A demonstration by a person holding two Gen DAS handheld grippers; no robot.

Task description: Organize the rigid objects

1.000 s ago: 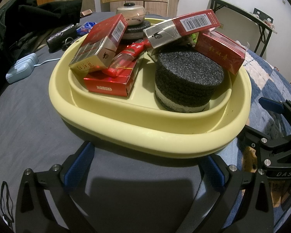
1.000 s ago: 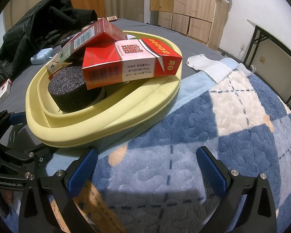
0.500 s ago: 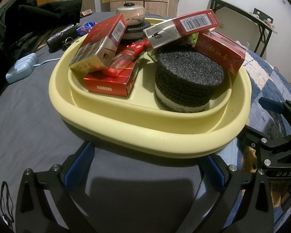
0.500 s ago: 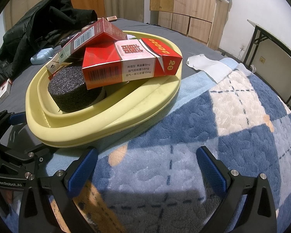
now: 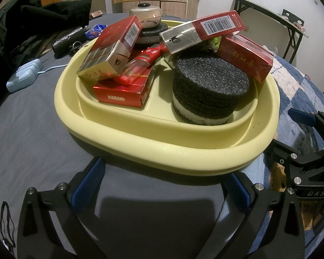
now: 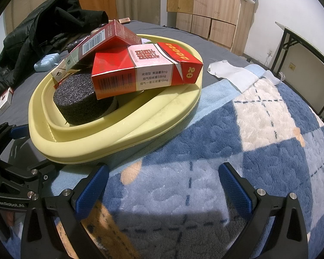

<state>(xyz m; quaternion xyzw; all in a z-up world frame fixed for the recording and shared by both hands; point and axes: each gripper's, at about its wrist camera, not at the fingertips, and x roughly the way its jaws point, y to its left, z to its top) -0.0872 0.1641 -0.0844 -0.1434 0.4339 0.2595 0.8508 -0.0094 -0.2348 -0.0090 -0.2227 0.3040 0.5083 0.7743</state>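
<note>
A pale yellow tray [image 5: 153, 149] sits on the bed, also in the right wrist view [image 6: 92, 149]. It holds several red cigarette packs [image 5: 121, 96], a red tube [image 5: 138, 67], a black foam disc [image 5: 207, 90] and a round cream jar [image 5: 145, 15] on a second foam disc at the back. In the right wrist view a red and pink pack [image 6: 144, 71] lies on the foam disc [image 6: 82, 101]. My left gripper [image 5: 162, 185] is open and empty just in front of the tray. My right gripper [image 6: 163, 183] is open and empty over the blanket, right of the tray.
A blue and white plaid blanket [image 6: 248, 140] covers the right side of the bed, grey sheet [image 5: 32, 129] the left. A black jacket [image 6: 43, 34], a light blue case [image 5: 23, 78], a small pack [image 6: 5, 98] and a white cloth [image 6: 233, 73] lie around. A folding table [image 5: 270, 10] stands beyond.
</note>
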